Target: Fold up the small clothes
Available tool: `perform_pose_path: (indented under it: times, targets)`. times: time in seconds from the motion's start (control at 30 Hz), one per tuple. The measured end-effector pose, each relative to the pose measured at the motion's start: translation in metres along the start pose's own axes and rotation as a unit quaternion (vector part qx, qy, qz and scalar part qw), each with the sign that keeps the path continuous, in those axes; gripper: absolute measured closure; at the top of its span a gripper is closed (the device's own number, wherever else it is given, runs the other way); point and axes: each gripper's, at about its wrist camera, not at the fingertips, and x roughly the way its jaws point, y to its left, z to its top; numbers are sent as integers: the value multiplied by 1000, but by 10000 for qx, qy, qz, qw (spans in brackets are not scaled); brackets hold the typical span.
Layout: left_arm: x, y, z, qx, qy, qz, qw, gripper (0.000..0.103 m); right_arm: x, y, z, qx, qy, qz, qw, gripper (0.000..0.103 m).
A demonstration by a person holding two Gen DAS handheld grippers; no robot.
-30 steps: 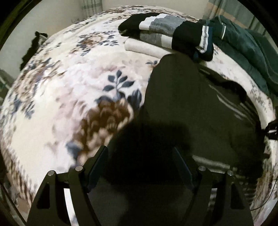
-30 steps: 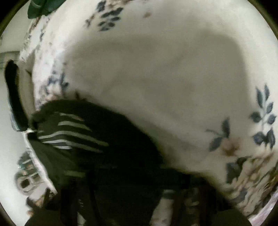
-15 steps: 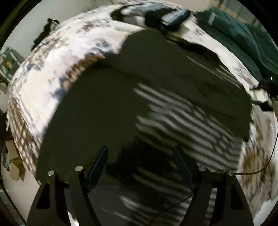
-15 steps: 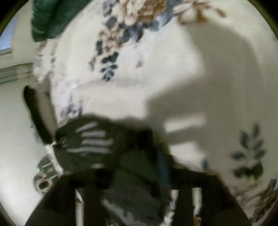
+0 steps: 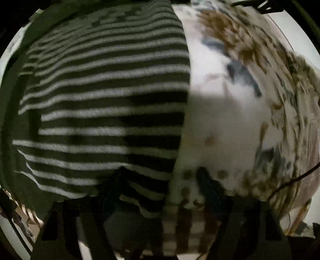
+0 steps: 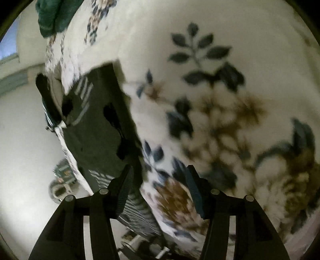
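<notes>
Left wrist view, left to right: dark knit garment with pale grey stripes (image 5: 104,104) fills the left and middle of the frame, lying flat on the bed's cream plush blanket with brown and blue flowers (image 5: 230,124). The garment's straight side edge runs down the middle of the view. The left hand-held gripper (image 5: 160,192) sits low over that edge, one finger over the stripes, the other over the blanket. Its jaws have just been closing and the hem lies between them, but blur hides the pads — cannot tell if they are pinching cloth yet.

Right wrist view: the same garment (image 6: 96,128) shows as a dark slab at left, striped at both ends, plain in the middle, lying near the bed's edge. A green cloth (image 6: 52,18) sits at top left. The right hand-held gripper (image 6: 158,192) hovers over bare blanket (image 6: 220,120) just beside the garment, jaws released, nothing between them.

Handling, as a judgement: soft, light knit, limp, likely to sag and stretch if lifted by one point — not slippery, not fragile. Best taken at the side edge or corners, one gripper at each end, so the fold line stays straight.
</notes>
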Motion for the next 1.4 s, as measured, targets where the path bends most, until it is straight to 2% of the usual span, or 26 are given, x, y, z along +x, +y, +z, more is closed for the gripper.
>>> perform_pose_path:
  times: [0.03,0.1,0.23,0.33,0.4,0.43,0.6,0.73,0.8,0.93,1.03,1.17,1.3,1.4]
  targets:
    - [-2,3,1,-60,-55,38,10000,77,4,4,9,-16,-47,135,9999,47]
    - [-10,10,3,-125,-186,43,9997,96,9,17,30,-103,-185,394,9990,47]
    - [-26,17,3,-231,-336,-146,9991,98,28,49,79,-301,-329,702,9965,47]
    - [-40,20,5,-341,-379,-275,9983,98,54,62,105,-187,-159,759,9968,47]
    - [-52,23,5,-477,-396,-391,9973,98,66,69,109,-177,22,695,9974,91]
    - [-62,27,5,-539,-428,-461,9966,98,70,77,107,-258,73,548,9981,95]
    - [-104,62,4,-939,-662,-681,9910,99,59,129,91,-732,-96,-161,9971,96]
    - [-146,119,-3,-1523,-1124,-811,9786,99,40,198,74,-1129,-209,-532,9920,96]
    - [-160,149,-7,-1760,-1318,-848,9718,99,37,245,61,-1284,-254,-670,9891,96]
    - [-173,219,-28,-2296,-1476,-1127,9554,99,47,335,37,-1450,-361,-855,9851,96]
    - [-169,264,-38,-2596,-1504,-1239,9459,99,75,405,20,-1568,-477,-1016,9812,96]
    - [-152,322,-51,-2895,-1513,-1347,9355,99,158,499,-1,-1838,-493,-1448,9710,96]
    - [-131,376,-63,-3172,-1472,-1528,9243,99,247,561,-9,-1987,-469,-1965,9590,97]
    - [-116,408,-70,-3317,-1453,-1654,9174,99,299,589,-9,-2066,-486,-2291,9500,97]
